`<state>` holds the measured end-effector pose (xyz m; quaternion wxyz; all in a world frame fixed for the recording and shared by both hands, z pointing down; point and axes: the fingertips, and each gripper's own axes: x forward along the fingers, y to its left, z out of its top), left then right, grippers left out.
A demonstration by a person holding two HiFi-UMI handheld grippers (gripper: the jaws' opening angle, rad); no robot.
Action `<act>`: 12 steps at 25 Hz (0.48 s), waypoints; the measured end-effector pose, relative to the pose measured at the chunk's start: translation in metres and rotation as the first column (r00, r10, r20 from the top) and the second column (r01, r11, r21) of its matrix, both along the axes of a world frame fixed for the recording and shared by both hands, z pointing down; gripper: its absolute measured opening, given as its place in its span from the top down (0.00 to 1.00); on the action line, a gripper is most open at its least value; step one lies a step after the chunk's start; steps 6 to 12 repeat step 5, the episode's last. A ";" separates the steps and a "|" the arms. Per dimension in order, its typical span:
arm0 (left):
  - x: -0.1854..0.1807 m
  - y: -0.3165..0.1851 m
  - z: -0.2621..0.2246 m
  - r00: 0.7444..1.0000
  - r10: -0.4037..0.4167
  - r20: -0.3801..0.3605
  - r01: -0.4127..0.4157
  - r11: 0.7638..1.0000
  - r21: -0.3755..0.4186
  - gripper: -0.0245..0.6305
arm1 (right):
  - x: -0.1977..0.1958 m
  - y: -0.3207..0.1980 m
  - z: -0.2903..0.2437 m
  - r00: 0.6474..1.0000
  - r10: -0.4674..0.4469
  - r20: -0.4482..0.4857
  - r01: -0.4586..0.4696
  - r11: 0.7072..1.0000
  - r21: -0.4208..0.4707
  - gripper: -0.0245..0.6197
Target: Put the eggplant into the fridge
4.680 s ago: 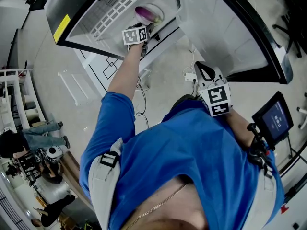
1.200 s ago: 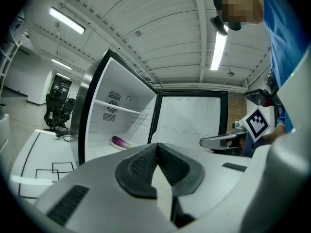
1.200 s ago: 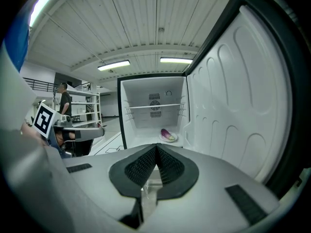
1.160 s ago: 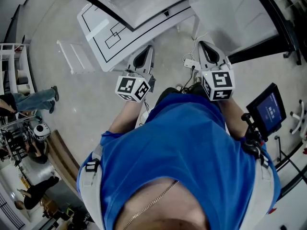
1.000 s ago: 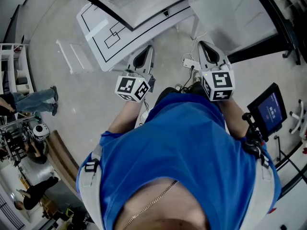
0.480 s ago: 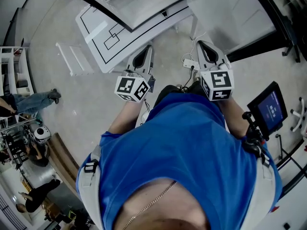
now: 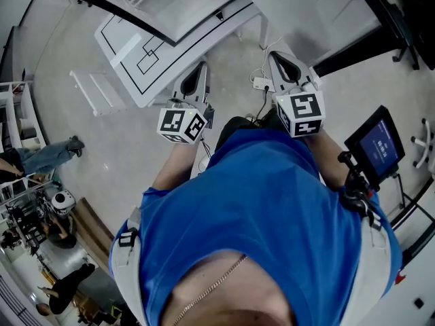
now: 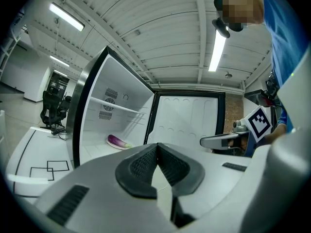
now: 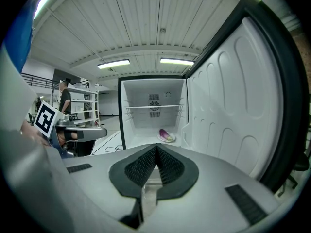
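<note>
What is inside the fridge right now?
An eggplant lies on a white plate on the floor of the fridge, below one shelf. The front of that floor is hidden behind the right gripper, so anything there cannot be seen.

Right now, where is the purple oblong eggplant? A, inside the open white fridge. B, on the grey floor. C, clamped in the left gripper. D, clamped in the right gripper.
A: the purple eggplant lies inside the open white fridge, below its shelf, while the left gripper and the right gripper are both shut on nothing.
</note>
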<state>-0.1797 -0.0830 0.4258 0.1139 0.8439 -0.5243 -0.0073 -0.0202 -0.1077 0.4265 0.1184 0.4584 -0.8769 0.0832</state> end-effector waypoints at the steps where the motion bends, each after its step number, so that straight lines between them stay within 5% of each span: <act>1: 0.001 0.000 0.002 1.000 0.001 -0.003 -0.001 1.000 -0.001 0.95 | 0.001 0.000 0.001 1.000 0.001 -0.001 -0.001 1.000 0.000 0.96; 12: 0.006 -0.003 0.009 1.000 0.004 -0.009 -0.004 1.000 0.000 0.95 | 0.004 -0.001 0.006 1.000 0.004 -0.005 -0.004 1.000 0.005 0.96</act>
